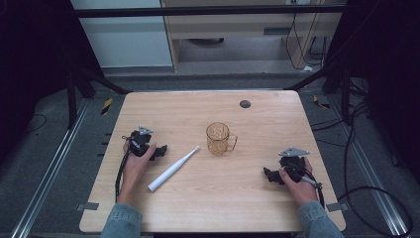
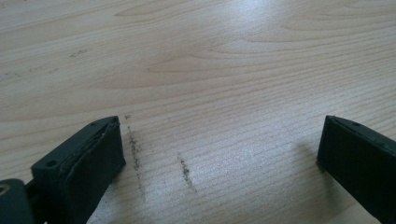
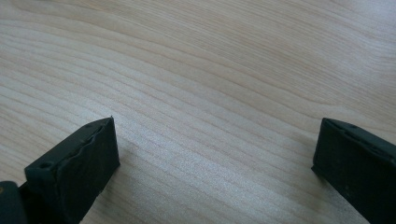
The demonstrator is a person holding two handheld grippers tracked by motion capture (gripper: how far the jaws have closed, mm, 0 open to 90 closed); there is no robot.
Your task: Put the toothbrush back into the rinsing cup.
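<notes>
Both grippers sat low on the desk (image 1: 257, 198), and neither had anything in its grasp. The left gripper (image 1: 159, 151) rested at about nine o'clock, its fingers (image 2: 88, 158) spread wide and released over bare wood, a couple of dark scuff marks (image 2: 184, 170) lying between them. The right gripper (image 1: 270, 174) waited at about four o'clock, its fingers (image 3: 79, 163) just as wide and released, nothing but grain between them.

The white electric toothbrush (image 1: 172, 169) lay flat just beside the left gripper, handle end pointing toward seven o'clock and brush head toward one o'clock, close to the amber glass mug (image 1: 219, 139) but not touching it. The mug stood upright near the centre, handle turned toward three o'clock.

The sensible play here looked like a left-hand pick. The fingers would want to come down across the thick handle, square to its long axis, somewhere around the middle so the brush would not tip once lifted. It was round and smooth, so a grip set off-centre could have let it roll or twist. Then it would need to swing upright before going into the mug, clearing the rim cleanly, because a glass mug nudged sideways could slide. The right gripper could have steadied the mug by its handle if needed.
</notes>
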